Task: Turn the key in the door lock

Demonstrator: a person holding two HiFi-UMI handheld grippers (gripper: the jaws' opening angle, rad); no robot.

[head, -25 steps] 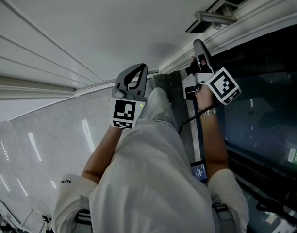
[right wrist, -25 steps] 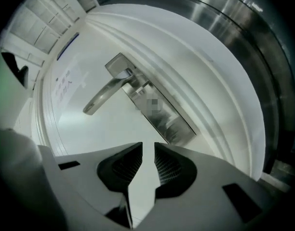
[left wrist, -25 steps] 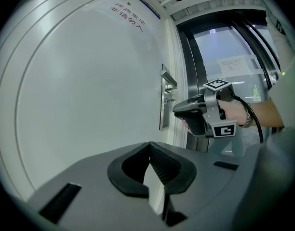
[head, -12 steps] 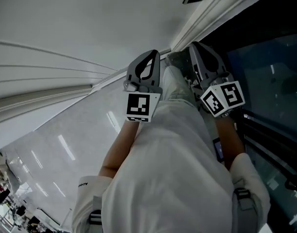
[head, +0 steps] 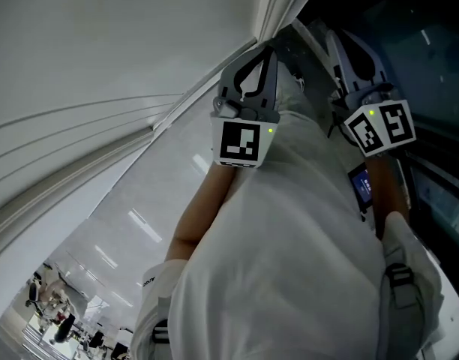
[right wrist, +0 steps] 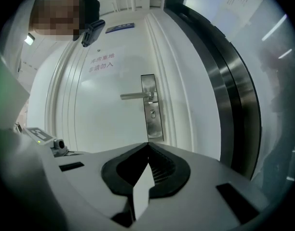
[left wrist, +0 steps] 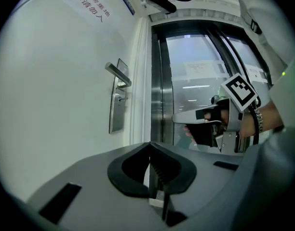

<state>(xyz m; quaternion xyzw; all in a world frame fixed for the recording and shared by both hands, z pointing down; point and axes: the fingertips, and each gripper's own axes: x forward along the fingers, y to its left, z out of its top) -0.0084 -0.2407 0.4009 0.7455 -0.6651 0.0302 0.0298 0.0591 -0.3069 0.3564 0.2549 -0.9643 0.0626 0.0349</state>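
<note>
The left gripper (left wrist: pixel 150 144) and right gripper (right wrist: pixel 148 143) point level at the white door (right wrist: pixel 104 119), jaws together on nothing, probably lining up an approach. The door lock (right wrist: pixel 153 113) sits below the handle (right wrist: pixel 135 96), well apart from both, and it is too small to tell whether a key is in it.

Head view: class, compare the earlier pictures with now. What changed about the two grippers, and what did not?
Both grippers shifted up and right in frame as the view swung. The right gripper rolled, so it shows broadside and its marker cube has turned. Nothing was grasped: it and the left gripper are shut, empty. The left gripper shows the same side as before.
</note>
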